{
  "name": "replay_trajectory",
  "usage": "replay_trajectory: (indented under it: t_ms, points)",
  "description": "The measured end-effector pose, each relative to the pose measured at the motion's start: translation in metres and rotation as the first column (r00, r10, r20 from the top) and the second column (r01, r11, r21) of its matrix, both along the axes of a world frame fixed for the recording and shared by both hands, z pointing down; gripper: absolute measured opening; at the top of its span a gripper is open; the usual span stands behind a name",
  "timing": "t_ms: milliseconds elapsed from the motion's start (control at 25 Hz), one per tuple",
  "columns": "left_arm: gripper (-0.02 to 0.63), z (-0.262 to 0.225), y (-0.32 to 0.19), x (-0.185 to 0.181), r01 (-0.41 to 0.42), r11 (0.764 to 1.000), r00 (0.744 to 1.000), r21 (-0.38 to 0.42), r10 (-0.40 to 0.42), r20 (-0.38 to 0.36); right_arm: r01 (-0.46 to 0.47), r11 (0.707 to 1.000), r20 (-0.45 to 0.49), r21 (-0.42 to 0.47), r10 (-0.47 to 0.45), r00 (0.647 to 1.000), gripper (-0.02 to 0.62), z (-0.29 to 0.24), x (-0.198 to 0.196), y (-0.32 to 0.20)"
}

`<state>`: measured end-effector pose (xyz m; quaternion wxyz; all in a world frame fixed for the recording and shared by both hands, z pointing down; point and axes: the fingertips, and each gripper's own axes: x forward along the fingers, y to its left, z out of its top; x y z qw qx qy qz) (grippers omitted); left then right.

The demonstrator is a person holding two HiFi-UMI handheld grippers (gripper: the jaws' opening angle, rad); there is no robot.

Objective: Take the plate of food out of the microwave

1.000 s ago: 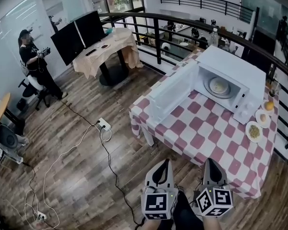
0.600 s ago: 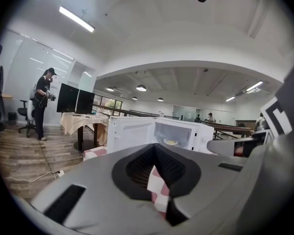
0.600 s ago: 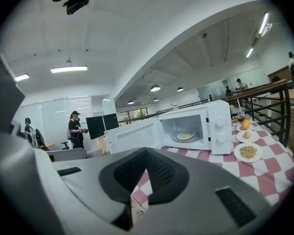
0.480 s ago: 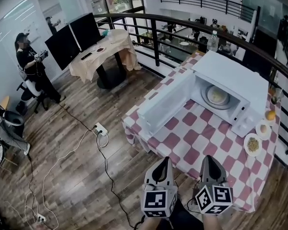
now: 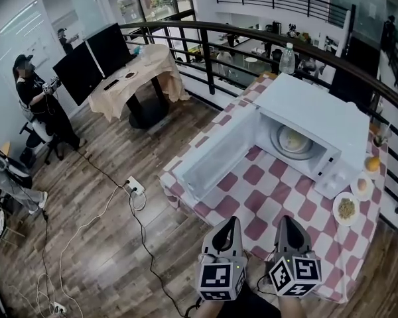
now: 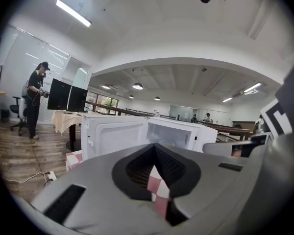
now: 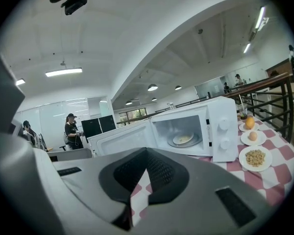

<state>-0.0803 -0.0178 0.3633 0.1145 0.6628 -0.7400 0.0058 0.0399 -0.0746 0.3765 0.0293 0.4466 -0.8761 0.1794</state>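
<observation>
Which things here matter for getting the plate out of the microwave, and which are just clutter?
Job: microwave, its open door, plate of food inside, left gripper, right gripper (both shut, empty).
Clutter: plate of beige bits, small plate, orange fruit, water bottle.

The microwave (image 5: 318,111) stands open, with bare checked cloth (image 5: 278,191) in front of its mouth. Its door (image 5: 215,154) juts out on the hinge side. Small plates (image 5: 345,209) crowd the control-panel side.
</observation>
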Motion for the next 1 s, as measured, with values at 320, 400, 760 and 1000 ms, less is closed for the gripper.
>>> replay_trajectory:
  t_ms: [320, 400, 760, 1000]
  points:
    - [0.008, 0.009, -0.027, 0.012, -0.056, 0.998, 0.998, -0.027, 0.055, -0.013, -0.059, 0.997, 0.011, -0.040, 0.060, 0.998, -0.003, 0.012, 0.016, -0.021]
    - [0.008, 0.011, -0.036, 0.014, -0.075, 0.997, 0.997, -0.032, 0.074, -0.018, -0.077, 0.996, 0.007, -0.046, 0.077, 0.997, -0.003, 0.015, 0.019, -0.028]
    - [0.008, 0.022, -0.092, 0.010, -0.172, 0.984, 0.984, -0.044, 0.170, -0.052, -0.173, 0.983, -0.001, -0.056, 0.173, 0.985, -0.003, 0.021, 0.020, -0.074]
    - [0.008, 0.026, -0.134, -0.005, -0.228, 0.973, 0.971, -0.045, 0.223, -0.089, -0.235, 0.969, -0.001, -0.081, 0.236, 0.972, -0.003, 0.027, 0.011, -0.108]
